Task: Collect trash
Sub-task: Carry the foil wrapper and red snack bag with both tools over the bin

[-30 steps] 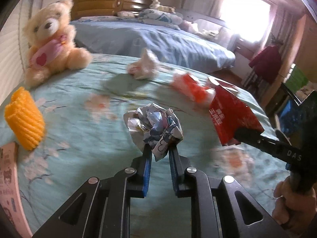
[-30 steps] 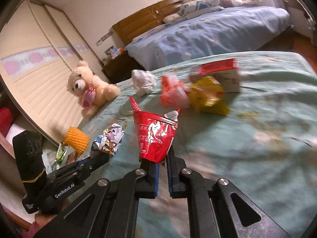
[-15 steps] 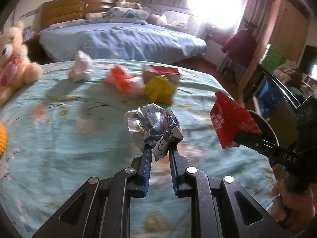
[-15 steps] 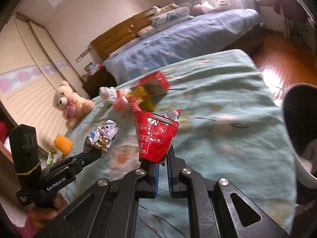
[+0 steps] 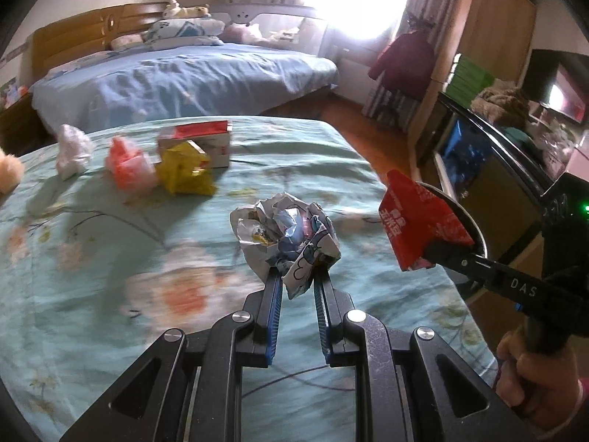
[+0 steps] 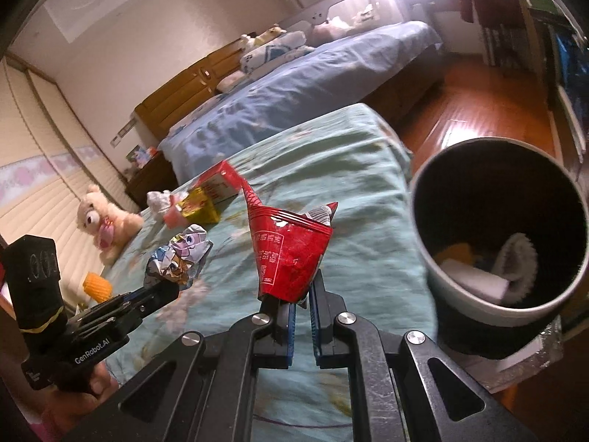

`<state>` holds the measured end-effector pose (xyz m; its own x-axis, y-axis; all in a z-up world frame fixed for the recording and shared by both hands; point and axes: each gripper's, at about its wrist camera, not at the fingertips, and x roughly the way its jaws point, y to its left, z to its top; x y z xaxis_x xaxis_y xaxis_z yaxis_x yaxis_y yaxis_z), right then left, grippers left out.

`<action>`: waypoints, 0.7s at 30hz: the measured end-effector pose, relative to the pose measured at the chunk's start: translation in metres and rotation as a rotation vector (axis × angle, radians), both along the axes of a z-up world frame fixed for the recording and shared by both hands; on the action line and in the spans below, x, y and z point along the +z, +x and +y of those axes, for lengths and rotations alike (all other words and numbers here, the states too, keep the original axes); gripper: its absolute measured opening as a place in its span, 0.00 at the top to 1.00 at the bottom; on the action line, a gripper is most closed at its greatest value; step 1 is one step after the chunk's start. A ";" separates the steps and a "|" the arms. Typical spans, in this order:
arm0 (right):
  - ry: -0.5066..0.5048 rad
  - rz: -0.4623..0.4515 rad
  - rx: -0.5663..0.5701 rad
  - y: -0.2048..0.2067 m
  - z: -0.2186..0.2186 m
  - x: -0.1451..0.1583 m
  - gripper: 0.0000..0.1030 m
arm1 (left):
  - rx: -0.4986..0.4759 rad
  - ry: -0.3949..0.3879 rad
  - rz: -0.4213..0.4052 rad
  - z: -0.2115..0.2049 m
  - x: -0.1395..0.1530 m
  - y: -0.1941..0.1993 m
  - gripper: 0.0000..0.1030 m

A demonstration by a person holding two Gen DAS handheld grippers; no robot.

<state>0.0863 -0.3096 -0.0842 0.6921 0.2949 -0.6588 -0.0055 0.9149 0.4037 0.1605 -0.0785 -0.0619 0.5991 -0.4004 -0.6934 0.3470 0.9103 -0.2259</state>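
A crumpled ball of printed white-and-blue paper (image 5: 285, 232) is held clamped in the left claw (image 5: 297, 276), jaws narrow and pinched on its lower edge; the ball is carried clear above the teal floral bedspread (image 5: 110, 258). The pinch at the bottom edge is judged to leave the bulk of the ball free, so that it can drop cleanly on release.

A torn red foil snack wrapper, cone-shaped (image 6: 289, 254), is held in the right claw (image 6: 301, 296), jaws nearly together on its pointed lower end. The open mouth of the wrapper faces up, probably so that any crumbs are kept inside.

Landmark: a round dark-lined waste bin with pale rim (image 6: 427, 258), standing on the floor off the bed's corner. The wrapper is just left of the bin's rim, not yet over the opening. The paper ball is further left of the bin, beyond the wrapper. Some pale and yellow scraps are already seen inside the bin.

Remaining litter is well left of and beyond the bin, on the bedspread: a yellow crinkled packet (image 5: 186, 173), a red-and-white carton (image 5: 200, 140) touching it, a pink-orange plastic bag (image 5: 127, 164) and a white crumpled bag (image 5: 71, 151).

Step judged in hand: transport of both pieces to the bin; the task is only partly done.
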 end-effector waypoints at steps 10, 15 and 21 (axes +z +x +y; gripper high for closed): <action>-0.005 -0.003 -0.094 -0.016 -0.047 0.000 0.93 | -0.068 0.009 -0.007 -0.049 0.001 0.003 0.84; -0.017 -0.002 -0.150 -0.025 -0.074 0.000 0.93 | -0.109 0.010 -0.017 -0.075 0.003 0.009 0.84; -0.030 0.002 -0.208 -0.029 -0.101 -0.001 0.93 | -0.165 0.026 -0.019 -0.108 0.000 0.018 0.84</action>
